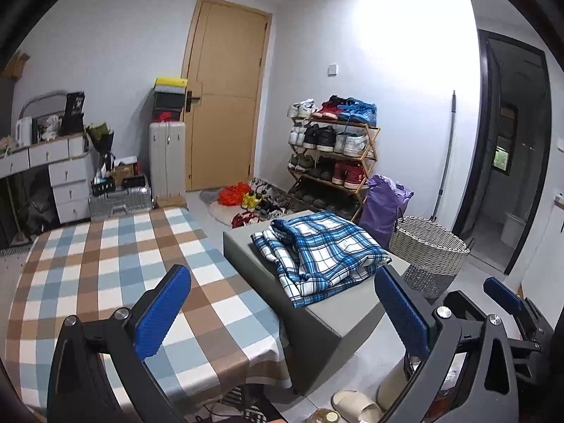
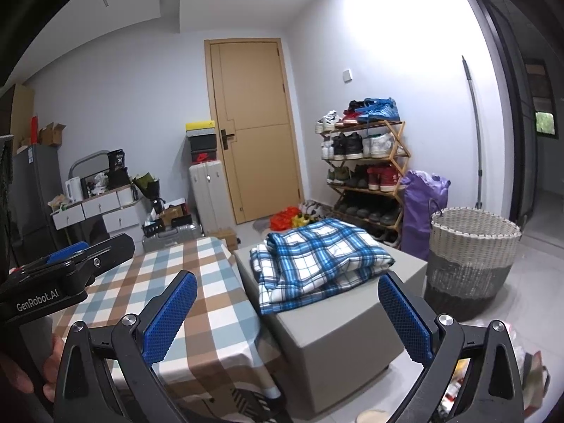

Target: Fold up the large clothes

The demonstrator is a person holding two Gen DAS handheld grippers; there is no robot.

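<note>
I am standing in a lived-in bedroom at home. A wooden door (image 2: 253, 130) is at my twelve o'clock, with a hard-shell suitcase (image 2: 208, 194) and stacked shoeboxes (image 2: 201, 144) just beside it at eleven. At one o'clock a bamboo shoe rack (image 2: 366, 169) is packed with sneakers, and more shoes lie on the floor below it. A woven laundry basket (image 2: 472, 257) stands at two o'clock. At ten o'clock a white drawer unit (image 2: 95, 211) carries a kettle (image 2: 74, 188) and clutter. A checked tablecloth (image 2: 183, 282) covers the table right before me.
</note>
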